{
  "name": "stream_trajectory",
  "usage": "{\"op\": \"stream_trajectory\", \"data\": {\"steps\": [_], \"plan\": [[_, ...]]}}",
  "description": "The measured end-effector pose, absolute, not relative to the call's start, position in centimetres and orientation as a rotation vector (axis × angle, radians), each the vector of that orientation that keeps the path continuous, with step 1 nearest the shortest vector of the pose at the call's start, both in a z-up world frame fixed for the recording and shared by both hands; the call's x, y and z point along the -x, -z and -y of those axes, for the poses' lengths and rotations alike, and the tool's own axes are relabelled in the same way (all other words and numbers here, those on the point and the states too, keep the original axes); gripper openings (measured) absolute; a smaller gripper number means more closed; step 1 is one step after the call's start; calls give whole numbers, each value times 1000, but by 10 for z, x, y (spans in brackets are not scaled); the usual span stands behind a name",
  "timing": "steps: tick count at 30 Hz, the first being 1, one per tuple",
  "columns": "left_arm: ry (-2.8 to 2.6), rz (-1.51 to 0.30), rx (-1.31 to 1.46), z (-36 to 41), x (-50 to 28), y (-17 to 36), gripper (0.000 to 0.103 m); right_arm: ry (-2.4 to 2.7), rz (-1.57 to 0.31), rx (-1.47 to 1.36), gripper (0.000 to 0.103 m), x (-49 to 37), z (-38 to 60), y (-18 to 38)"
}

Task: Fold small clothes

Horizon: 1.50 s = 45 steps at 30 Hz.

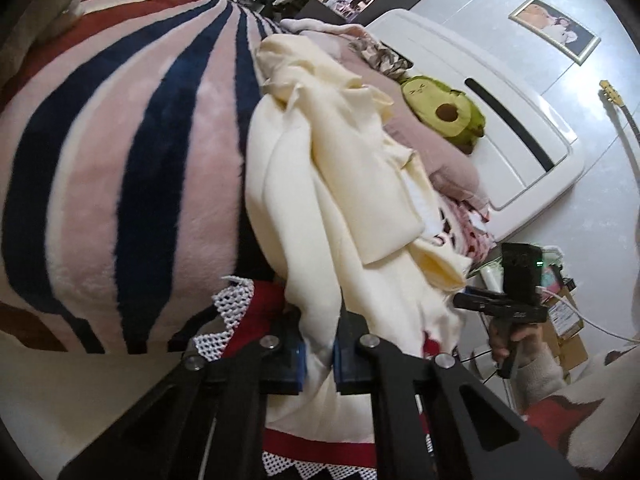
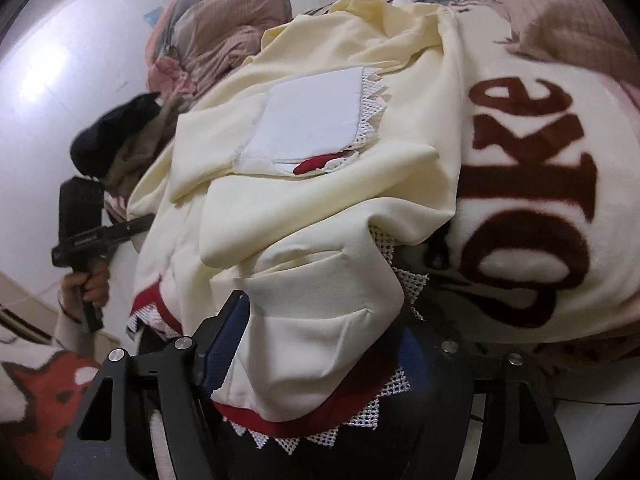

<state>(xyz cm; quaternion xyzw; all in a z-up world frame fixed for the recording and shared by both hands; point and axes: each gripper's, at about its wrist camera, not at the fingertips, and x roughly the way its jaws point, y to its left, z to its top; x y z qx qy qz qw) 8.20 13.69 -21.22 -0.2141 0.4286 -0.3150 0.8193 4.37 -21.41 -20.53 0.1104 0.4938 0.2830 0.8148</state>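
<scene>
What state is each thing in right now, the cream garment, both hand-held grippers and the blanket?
Cream garment: crumpled, inside out, partly folded over on the bed.
Left hand-held gripper: shut on the cream garment.
Right hand-held gripper: cloth between its fingers; closure unclear.
Striped blanket: spread flat under the garment.

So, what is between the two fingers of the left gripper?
A fold of the cream garment lies pinched between the fingers of the left gripper; no gap remains. The left wrist view shows this.
</scene>
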Motion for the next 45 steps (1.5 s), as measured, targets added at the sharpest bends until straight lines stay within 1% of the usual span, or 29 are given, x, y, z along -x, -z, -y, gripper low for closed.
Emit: {"op": "stream_trajectory", "data": {"steps": [3, 4, 5, 6, 7, 8, 12, 17, 23, 33, 38, 45], "plan": [[696, -900, 454, -135, -81, 207, 6, -650, -1050, -291, 68, -50, 217, 212], [703, -895, 450, -132, -82, 204, 6, -668, -1052, -297, 61, -51, 213, 213], [711, -888, 442, -130, -81, 200, 6, -687, -1053, -287, 41, -51, 209, 214], [714, -882, 437, -130, -79, 198, 6, -702, -1050, -263, 29, -51, 205, 214], [716, -874, 434, -127, -79, 193, 6, -713, -1048, -254, 8, -51, 202, 213], [716, -863, 431, -127, -76, 189, 6, -738, -1047, -261, 6, -50, 201, 212], [726, -809, 429, -128, -64, 170, 5, -825, -979, -340, 4, -37, 201, 198], [755, -732, 413, -127, -43, 141, 4, -894, -842, -380, 2, -9, 203, 162], [806, -642, 377, -122, -10, 107, 4, -932, -714, -356, 2, 22, 198, 127], [892, -500, 402, -130, 29, 49, 4, -1040, -568, -313, 1, 63, 189, 74], [826, -442, 409, -135, 6, 21, 4, -1011, -503, -280, 1, 47, 189, 48], [664, -425, 406, -138, -83, 11, 4, -866, -490, -252, 1, -30, 208, 27]]}}
